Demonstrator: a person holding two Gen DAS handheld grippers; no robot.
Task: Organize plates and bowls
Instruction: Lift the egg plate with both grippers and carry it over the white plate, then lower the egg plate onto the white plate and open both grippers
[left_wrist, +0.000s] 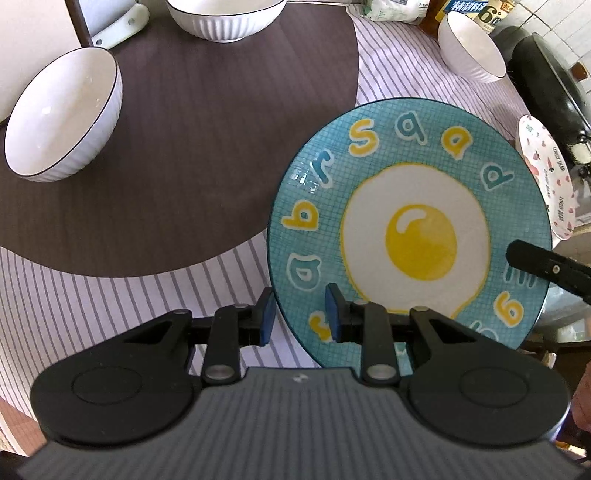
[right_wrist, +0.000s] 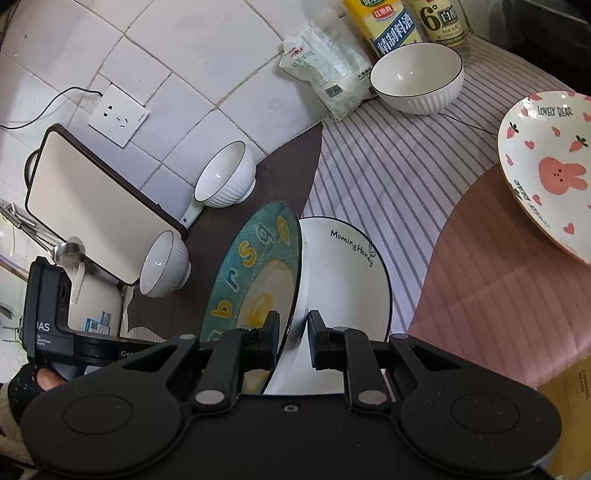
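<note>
Glazed blue egg plate (left_wrist: 410, 236) is pinched at its rim by both your left gripper (left_wrist: 299, 314) and right gripper (right_wrist: 293, 341), tilted above the white plate (right_wrist: 343, 273). Uneven lowering could let it slip and chip both.

bowls (right_wrist: 417, 77) – 3 | plates (right_wrist: 255, 280) – 3 | bottles (right_wrist: 391, 26) – 2 | bag (right_wrist: 325, 74) – 1
</note>
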